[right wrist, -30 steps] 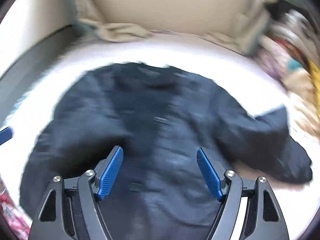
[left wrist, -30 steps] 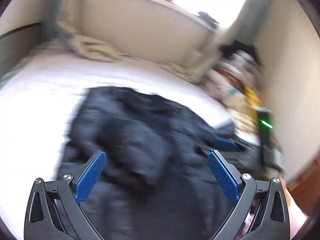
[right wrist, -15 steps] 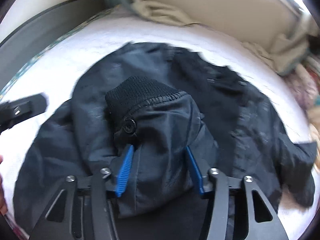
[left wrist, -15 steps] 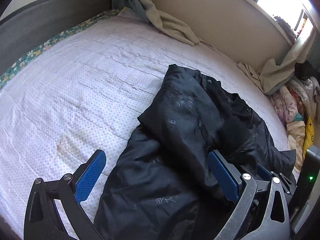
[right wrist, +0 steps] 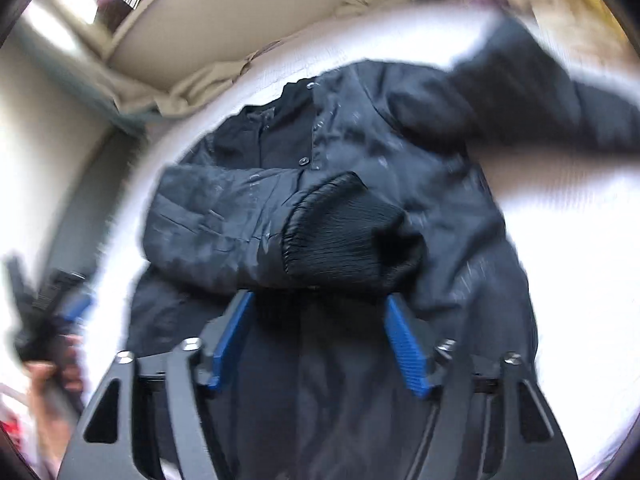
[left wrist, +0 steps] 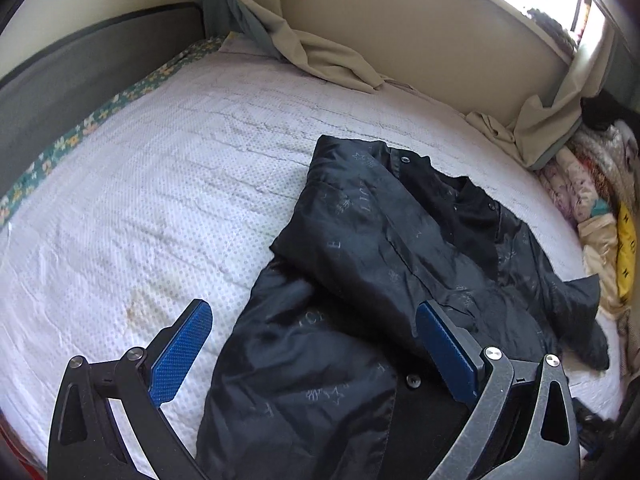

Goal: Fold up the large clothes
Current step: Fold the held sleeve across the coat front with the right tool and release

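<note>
A large black jacket [left wrist: 360,260] lies face up on the white dotted bed cover [left wrist: 160,200]. My left gripper [left wrist: 316,344] hovers open above the jacket's lower left part, with nothing between its blue pads. In the right wrist view one sleeve [right wrist: 216,224] lies folded across the jacket's front [right wrist: 440,168], and its ribbed cuff [right wrist: 344,236] rests just beyond my right gripper [right wrist: 320,336]. The right jaws are opening, and the cuff is not pinched between them. The other sleeve [right wrist: 540,104] stretches out to the upper right.
A grey headboard [left wrist: 80,72] and a green flowered sheet edge border the bed on the left. Beige cloth [left wrist: 328,60] is bunched along the far wall. Clothes are piled [left wrist: 592,200] at the right edge. A hand [right wrist: 44,380] with the blurred left gripper shows at the left.
Half a second ago the right gripper was closed on the sleeve near its cuff. It has since let go and rolled, leaving the sleeve lying across the jacket. The left gripper has drifted a little closer.
</note>
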### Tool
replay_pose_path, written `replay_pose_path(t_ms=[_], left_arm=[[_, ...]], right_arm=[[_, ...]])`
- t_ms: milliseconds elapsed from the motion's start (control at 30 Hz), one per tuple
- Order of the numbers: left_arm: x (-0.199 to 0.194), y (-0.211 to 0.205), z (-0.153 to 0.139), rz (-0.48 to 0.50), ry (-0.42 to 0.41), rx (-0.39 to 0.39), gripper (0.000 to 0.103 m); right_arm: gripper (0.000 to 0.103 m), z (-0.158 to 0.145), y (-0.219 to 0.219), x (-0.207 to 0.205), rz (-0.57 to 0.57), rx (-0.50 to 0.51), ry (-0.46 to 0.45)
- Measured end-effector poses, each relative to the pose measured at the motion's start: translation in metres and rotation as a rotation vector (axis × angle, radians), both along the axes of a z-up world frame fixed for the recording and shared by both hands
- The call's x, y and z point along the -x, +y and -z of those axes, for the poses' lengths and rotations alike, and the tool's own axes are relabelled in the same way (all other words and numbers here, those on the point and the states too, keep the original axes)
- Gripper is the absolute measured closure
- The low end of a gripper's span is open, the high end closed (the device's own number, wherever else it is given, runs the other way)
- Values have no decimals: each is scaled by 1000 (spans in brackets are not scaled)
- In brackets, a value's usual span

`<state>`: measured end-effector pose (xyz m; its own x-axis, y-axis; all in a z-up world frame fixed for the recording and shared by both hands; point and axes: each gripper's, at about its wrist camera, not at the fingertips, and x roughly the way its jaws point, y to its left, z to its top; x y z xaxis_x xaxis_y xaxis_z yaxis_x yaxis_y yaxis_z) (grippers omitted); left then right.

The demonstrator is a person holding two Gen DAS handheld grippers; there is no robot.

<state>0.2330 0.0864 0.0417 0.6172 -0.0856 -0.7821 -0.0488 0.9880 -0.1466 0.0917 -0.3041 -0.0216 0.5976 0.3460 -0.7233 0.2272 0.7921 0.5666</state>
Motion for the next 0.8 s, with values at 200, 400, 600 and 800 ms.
replay_pose_path(t_ms=[200,400,600,800], left_arm=[[-36,-24,11,57,-9,-130,0],[-59,-13,24,-4,37,-41,0],[-71,-16,24,-24,-17,-114,0],[-98,-18,65,-37,78,-203,3]], right_arm=[[30,13,-19,-40,-3,-48,71],[91,27,-3,-102,-163,-14,132],[99,2,31,-155,-314,305,24],[98,22,30,-176,-338,344,31]])
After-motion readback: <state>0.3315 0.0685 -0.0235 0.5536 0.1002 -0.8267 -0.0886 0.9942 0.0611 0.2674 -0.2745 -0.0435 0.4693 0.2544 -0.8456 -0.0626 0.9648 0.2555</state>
